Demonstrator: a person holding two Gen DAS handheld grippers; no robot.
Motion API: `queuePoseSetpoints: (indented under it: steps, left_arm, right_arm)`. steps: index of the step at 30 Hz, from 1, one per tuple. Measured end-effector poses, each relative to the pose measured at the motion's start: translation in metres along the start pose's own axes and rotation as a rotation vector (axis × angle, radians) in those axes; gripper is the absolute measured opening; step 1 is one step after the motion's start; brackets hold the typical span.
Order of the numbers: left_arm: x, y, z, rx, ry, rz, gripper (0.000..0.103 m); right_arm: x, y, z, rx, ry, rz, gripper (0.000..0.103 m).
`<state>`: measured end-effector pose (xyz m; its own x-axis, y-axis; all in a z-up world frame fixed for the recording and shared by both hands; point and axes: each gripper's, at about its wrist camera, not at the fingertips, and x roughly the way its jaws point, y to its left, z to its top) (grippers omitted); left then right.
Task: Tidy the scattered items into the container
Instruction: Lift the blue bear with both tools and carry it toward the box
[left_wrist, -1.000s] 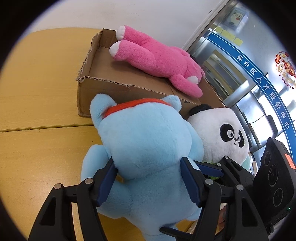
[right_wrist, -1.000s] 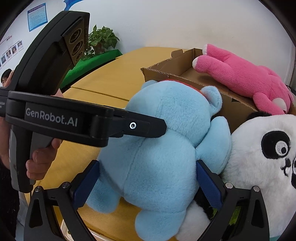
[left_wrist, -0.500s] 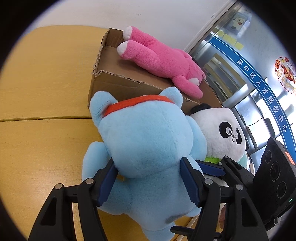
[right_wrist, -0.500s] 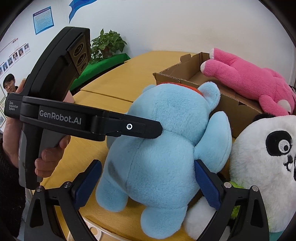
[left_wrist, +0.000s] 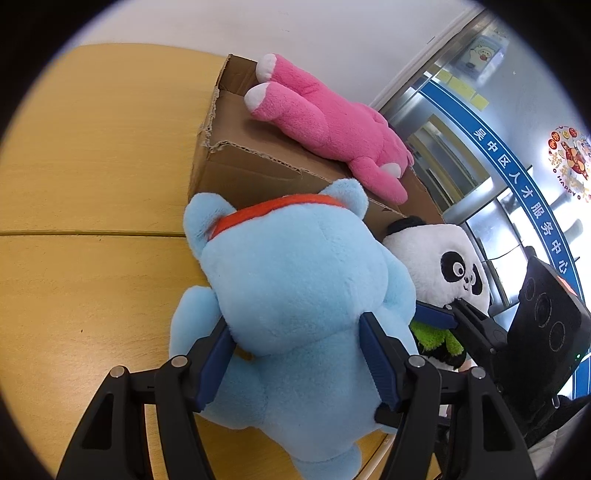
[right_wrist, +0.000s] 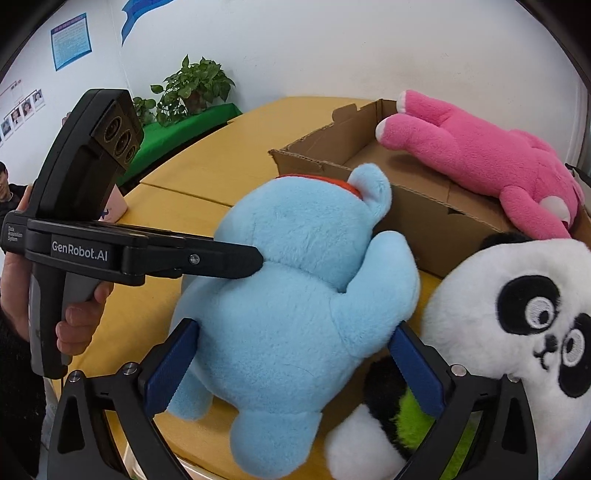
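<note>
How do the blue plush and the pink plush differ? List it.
The blue plush stands outside the cardboard box, gripped by both the left gripper and the right gripper; the pink plush lies untouched across the box. Blue wears a red collar; pink shows none. Both are soft toys.

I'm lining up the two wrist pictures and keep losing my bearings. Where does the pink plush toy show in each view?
Left wrist view: the pink plush toy lies at upper centre, across the cardboard box.
Right wrist view: it lies at upper right, on the same box.
Shared landmark: the blue plush toy, just in front of the box.
</note>
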<state>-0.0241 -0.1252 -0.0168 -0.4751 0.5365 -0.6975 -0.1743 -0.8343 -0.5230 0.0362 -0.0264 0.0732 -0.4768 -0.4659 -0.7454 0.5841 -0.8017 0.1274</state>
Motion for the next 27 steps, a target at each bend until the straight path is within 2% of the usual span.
queuePoseSetpoints:
  steps: [16, 22, 27]
  left_arm:
    - [-0.003, -0.005, -0.006, 0.022, -0.016, 0.003, 0.067]
    - [-0.002, -0.014, -0.006, 0.038, -0.028, 0.028, 0.062]
    - [-0.004, -0.018, -0.006, 0.041, -0.039, 0.037, 0.060]
  right_arm:
    - [0.007, 0.008, -0.006, 0.040, 0.018, -0.008, 0.103]
    - [0.014, 0.005, -0.009, 0.057, 0.032, 0.004, 0.103]
    - [0.013, 0.002, -0.011, 0.067, 0.014, 0.016, 0.095]
